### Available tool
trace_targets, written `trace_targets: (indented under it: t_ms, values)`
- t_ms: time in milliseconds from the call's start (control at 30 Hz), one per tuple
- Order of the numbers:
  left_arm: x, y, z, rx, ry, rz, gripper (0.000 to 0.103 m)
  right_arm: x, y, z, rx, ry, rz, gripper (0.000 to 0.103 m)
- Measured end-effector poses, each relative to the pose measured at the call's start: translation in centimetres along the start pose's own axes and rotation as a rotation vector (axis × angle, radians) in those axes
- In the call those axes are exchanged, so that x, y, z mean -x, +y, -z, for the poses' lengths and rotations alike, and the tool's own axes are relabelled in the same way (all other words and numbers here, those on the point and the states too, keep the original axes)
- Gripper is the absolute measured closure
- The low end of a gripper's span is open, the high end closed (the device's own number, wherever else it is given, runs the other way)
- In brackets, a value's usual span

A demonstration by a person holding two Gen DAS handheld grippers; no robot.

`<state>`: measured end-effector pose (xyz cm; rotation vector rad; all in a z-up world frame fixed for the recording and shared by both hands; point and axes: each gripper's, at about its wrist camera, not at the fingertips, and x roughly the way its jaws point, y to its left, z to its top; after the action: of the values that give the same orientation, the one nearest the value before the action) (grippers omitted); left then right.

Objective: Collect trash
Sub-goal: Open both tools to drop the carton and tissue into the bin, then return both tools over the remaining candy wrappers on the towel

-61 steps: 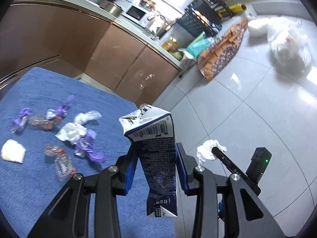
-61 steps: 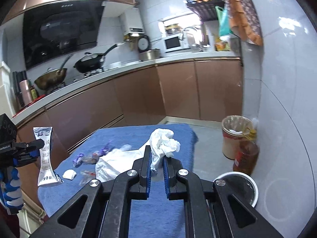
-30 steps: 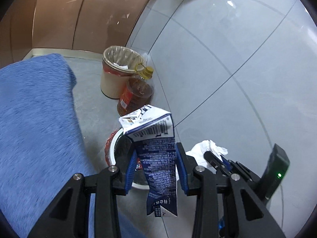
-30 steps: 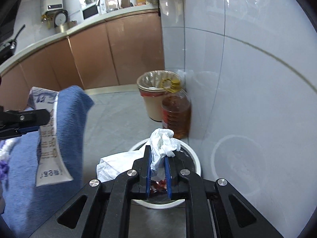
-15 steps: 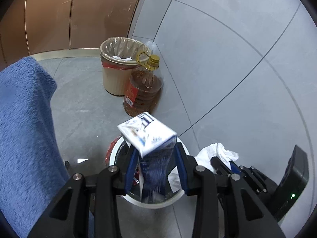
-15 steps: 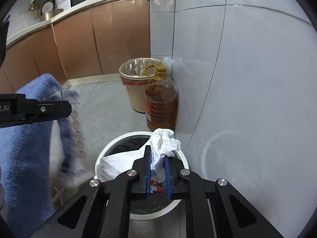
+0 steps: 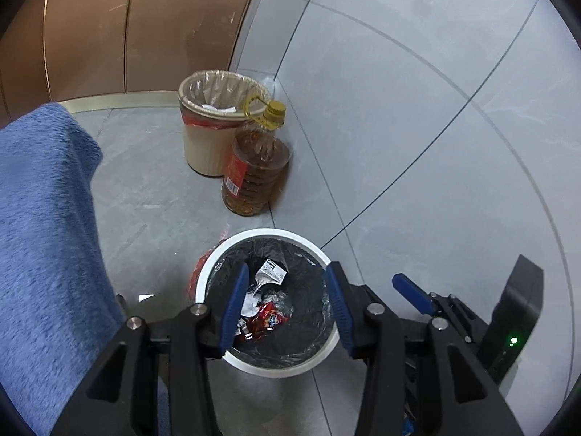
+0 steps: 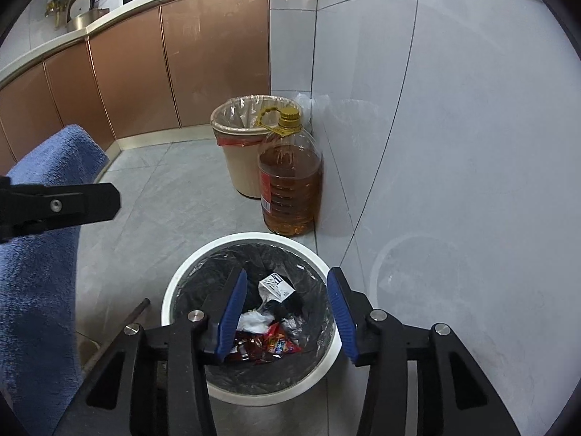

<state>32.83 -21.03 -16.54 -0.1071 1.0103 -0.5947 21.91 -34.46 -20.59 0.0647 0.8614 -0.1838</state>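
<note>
Grey floor tiles and a pale tiled wall frame the white bin, which stands on the floor at the foot of the wall and serves as the landmark for everything else. It is lined with a black bag, and trash already lies at the bottom: a blue-and-white milk carton toward the far side, a crumpled white tissue in the middle, and red snack wrappers nearest the cameras.

Directly above the bin hangs the left hand-held gripper, its jaws opening with nothing between them; only the bin's contents show through the gap. Beside it, to its right, the right hand-held gripper hangs above the same opening, its jaws likewise opening and bare.

Beyond the bin, against the wall, stands an oil bottle with a yellow cap, and just behind that a beige bin with a clear liner. Left of the white bin, a blue cloth drapes over the edge of a surface.

Judging by this, the carton and tissue are dealt with and both tools are free. Whether more trash waits on the cloth-covered surface cannot be told, since only its edge shows; if some does, the next trip is back there.
</note>
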Motion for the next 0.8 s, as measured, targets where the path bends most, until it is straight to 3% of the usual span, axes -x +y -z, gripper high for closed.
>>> trace_targets:
  t_ms: [233, 467, 567, 800]
  values:
    - [6.4, 0.0, 1.6, -0.020, -0.118, -0.050, 0.055, 3.6, 1.0, -0.2, -0.017, -0.047, -0.041, 0.055]
    - [13.4, 0.4, 4.2, -0.041, -0.245, -0.131, 0.053, 8.5, 3.0, -0.7, 0.023, -0.117, -0.045, 0.041]
    - [15.9, 0.8, 5.6, -0.038, -0.274, -0.151, 0.053, 10.9, 3.8, -0.8, 0.044, -0.139, -0.038, 0.036]
    - [21.2, 2.0, 9.0, -0.027, -0.339, -0.179, 0.053, 16.2, 6.4, -0.5, 0.135, -0.200, -0.033, 0.034]
